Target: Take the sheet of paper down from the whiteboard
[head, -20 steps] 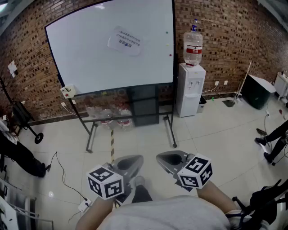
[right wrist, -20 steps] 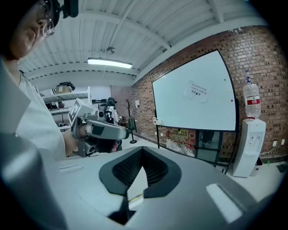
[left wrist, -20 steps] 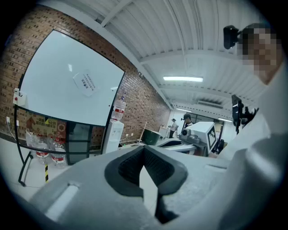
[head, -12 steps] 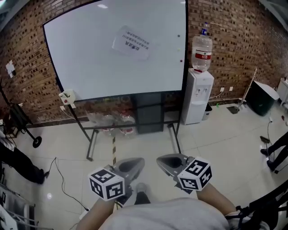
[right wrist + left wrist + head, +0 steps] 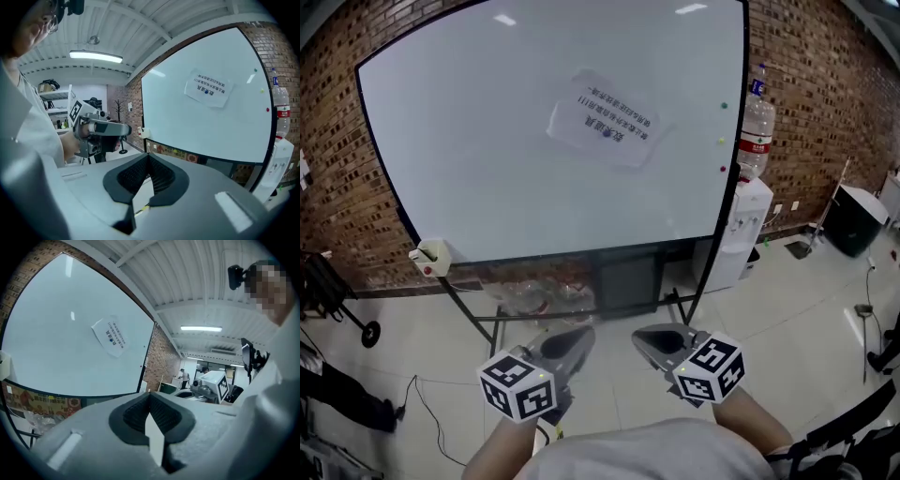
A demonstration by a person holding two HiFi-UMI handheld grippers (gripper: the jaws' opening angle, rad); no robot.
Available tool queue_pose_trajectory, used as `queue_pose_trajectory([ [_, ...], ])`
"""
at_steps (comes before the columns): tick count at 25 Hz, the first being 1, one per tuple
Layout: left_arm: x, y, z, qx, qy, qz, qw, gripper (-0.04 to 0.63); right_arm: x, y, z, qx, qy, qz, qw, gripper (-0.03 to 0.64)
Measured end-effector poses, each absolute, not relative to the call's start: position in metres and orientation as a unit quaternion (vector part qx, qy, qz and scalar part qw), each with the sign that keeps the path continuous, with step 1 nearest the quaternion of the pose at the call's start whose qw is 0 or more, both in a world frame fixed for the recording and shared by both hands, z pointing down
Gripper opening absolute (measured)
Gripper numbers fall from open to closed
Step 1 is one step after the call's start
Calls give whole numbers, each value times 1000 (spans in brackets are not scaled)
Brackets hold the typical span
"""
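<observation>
A white sheet of paper [image 5: 605, 117] with printed lines hangs tilted in the upper middle of the whiteboard [image 5: 469, 169]. It also shows in the left gripper view [image 5: 111, 335] and the right gripper view [image 5: 208, 88]. Both grippers are held low in front of the person's body, well short of the board. My left gripper [image 5: 570, 340] is shut with nothing in it, its jaws meeting at the tip [image 5: 150, 397]. My right gripper [image 5: 658, 340] is likewise shut and holds nothing [image 5: 149, 159].
The board stands on a metal frame [image 5: 487, 319] with a dark panel and bags under it. A water dispenser [image 5: 748, 225] with a bottle [image 5: 756, 122] stands to its right, a black bin [image 5: 853, 216] farther right. Small magnets [image 5: 722, 141] dot the board's right edge.
The whiteboard and paper have grown larger and shifted right in the head view as the person came closer. Both grippers kept their pose, shut and low.
</observation>
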State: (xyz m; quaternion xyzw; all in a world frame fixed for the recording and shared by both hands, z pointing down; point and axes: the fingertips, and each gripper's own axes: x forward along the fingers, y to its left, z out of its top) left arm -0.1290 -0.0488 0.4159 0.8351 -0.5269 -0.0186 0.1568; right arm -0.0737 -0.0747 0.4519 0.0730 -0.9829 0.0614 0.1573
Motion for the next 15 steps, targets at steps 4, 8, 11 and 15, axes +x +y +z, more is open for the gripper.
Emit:
queue_pose_trajectory([
  [4,-180,-98,417,839,-520,-35,157,2,-111,-120,455,83,-983,70,146,-2],
  [8,-210,-144,418,836,-527,-36,150,1,-132,-167,454,87,-984,67,139,-2],
  [11,-222,-175,420,835,-528,-32,151,1,-142,-198,445,82,-987,67,118,-2],
  [15,-238,-220,420,831,-536,-31,144,2,-155,-241,445,78,-989,54,113,-3],
])
